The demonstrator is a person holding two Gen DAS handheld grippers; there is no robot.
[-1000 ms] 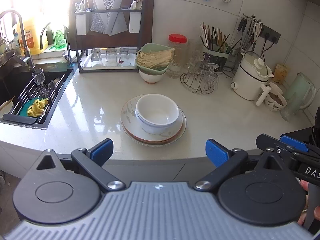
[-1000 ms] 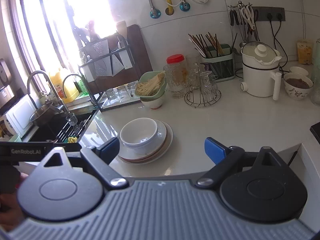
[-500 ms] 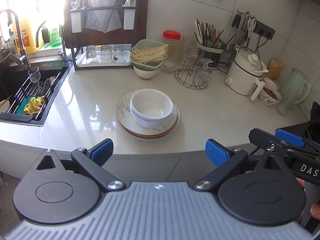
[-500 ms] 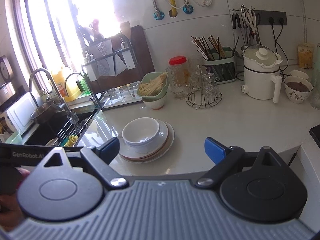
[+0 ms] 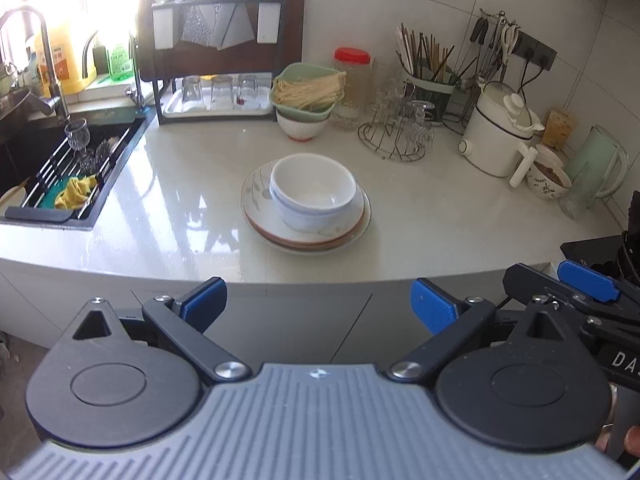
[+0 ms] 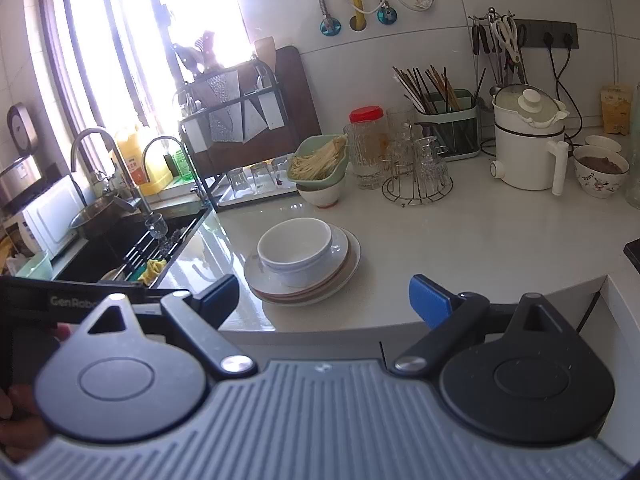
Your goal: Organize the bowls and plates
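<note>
Over the last second I pull both tools back from the worktop (image 5: 420,216): in the left wrist view the stack sits higher and further off than it did, and the cabinet front below the worktop edge now fills the space between my fingers. The left gripper (image 5: 318,306) and the right gripper (image 6: 324,296) both have their fingers spread wide with nothing between them. The white bowls (image 5: 314,190), two nested as far as I can tell, sit inside the stack of plates (image 5: 260,216) near the middle of the worktop, between the sink (image 5: 24,148) and the white electric pot (image 5: 498,132). I read this retreat as stepping back from a finished pile, or lining up a fresh approach; nothing is in hand either way.

How many plates are in the stack I cannot count; I see a white patterned one on top and a brown-rimmed edge beneath. The window glare washes out the upper shelf of the dish rack (image 5: 224,52). In the left view the right tool is cut off at the frame edge.
</note>
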